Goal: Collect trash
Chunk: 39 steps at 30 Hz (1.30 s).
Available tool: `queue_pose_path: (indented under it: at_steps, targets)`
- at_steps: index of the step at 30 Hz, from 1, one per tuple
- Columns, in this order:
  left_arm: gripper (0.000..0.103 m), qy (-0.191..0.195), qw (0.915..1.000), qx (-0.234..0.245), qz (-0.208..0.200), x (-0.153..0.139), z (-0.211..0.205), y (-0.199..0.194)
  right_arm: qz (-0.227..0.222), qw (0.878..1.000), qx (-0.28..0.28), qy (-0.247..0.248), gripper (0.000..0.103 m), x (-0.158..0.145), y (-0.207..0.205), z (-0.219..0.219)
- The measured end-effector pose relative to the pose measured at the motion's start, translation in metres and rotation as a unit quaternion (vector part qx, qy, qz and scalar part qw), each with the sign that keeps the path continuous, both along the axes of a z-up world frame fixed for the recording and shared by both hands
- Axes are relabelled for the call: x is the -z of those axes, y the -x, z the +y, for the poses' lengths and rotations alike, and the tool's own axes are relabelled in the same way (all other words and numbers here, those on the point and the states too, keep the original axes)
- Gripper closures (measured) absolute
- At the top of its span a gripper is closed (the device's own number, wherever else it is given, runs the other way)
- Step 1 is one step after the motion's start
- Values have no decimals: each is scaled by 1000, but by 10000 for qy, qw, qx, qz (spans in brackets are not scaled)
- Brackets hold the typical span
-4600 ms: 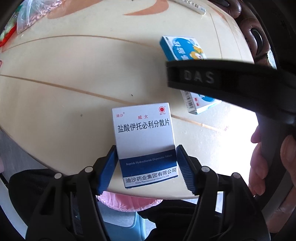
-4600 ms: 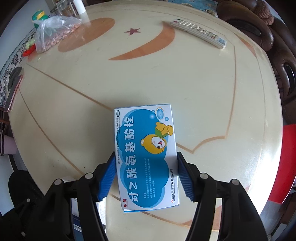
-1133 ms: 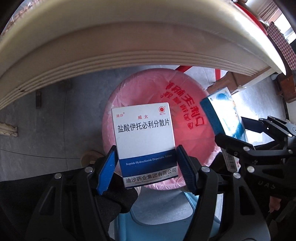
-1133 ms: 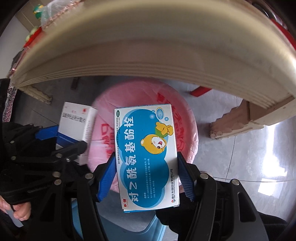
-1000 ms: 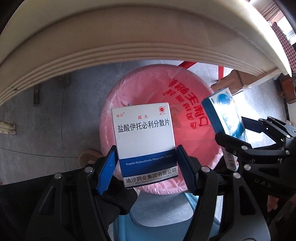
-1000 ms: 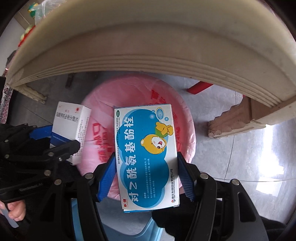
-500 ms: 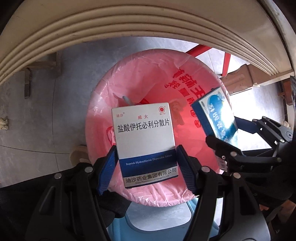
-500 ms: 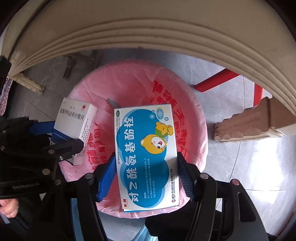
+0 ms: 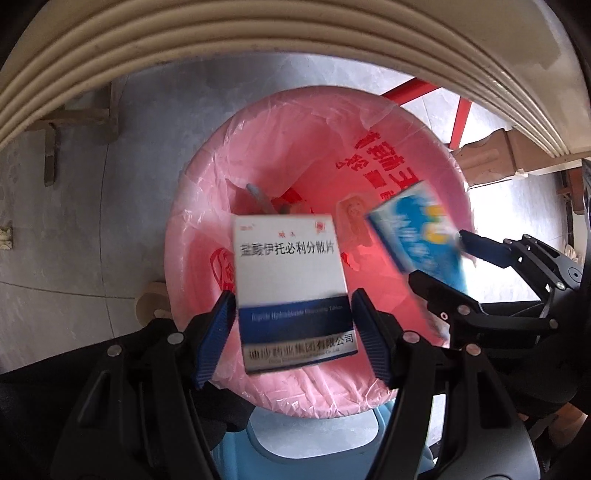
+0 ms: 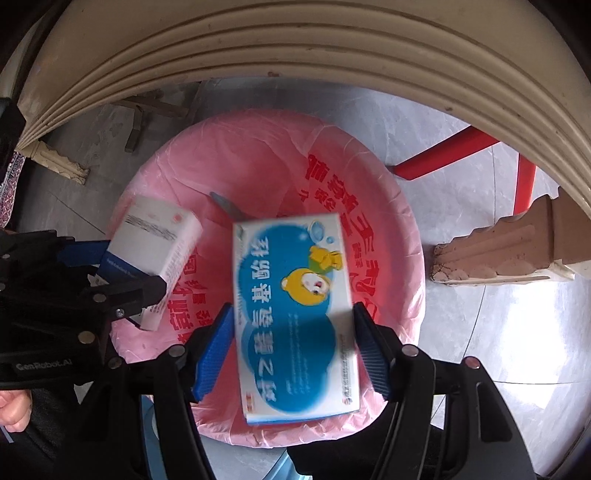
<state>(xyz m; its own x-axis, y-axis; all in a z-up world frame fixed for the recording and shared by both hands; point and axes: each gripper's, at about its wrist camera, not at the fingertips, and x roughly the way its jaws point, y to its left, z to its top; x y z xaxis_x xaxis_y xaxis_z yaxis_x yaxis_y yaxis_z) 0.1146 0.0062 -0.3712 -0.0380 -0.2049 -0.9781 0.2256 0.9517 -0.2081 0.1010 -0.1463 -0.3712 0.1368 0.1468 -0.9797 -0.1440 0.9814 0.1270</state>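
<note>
Spanning the top of both frames, a ribbed cream worktop edge (image 9: 258, 48) arches over grey floor tiles (image 9: 66, 236). Mid-frame sits a round bin in crinkly pink liner (image 10: 369, 206) printed with red characters. Left tongs (image 9: 293, 332) and right tongs (image 10: 293, 339) stand apart beside their blurred cartons: white-and-navy box (image 9: 291, 280), blue bear box (image 10: 295, 302), over the bin.

1. A lined bin (image 9: 424, 177) fills the centre of both frames, below the table edge (image 9: 258, 33) arching across the top.
2. Left view: tablet box (image 9: 291, 291) centre, bear box (image 9: 417, 236) right.
3. Right view: bear box (image 10: 295, 314) centre, tablet box (image 10: 155, 243) left.
</note>
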Motion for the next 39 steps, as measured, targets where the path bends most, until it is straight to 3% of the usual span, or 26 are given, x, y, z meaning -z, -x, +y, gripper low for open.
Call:
queue_pose_path:
  at_steps: [14, 23, 27, 31, 39]
  targets:
    - [32, -377, 9991, 176, -5, 1, -8, 0, 67, 9999, 158, 24, 38, 3, -1, -7]
    - [32, -667, 9959, 368, -485, -29, -26, 14, -109, 9989, 372, 252, 38, -15, 11, -16]
    - [32, -558, 9931, 228, -1006, -71, -29, 27, -560, 9962, 628, 226, 38, -49, 27, -27]
    - [29, -527, 9842, 59, -1692, -124, -34, 41, -1243, 9874, 968, 178, 38, -100, 44, -37]
    - [26, -404, 9621, -126, -2694, -221, -50, 72, -2743, 9487, 1521, 400, 24, -219, 87, -60]
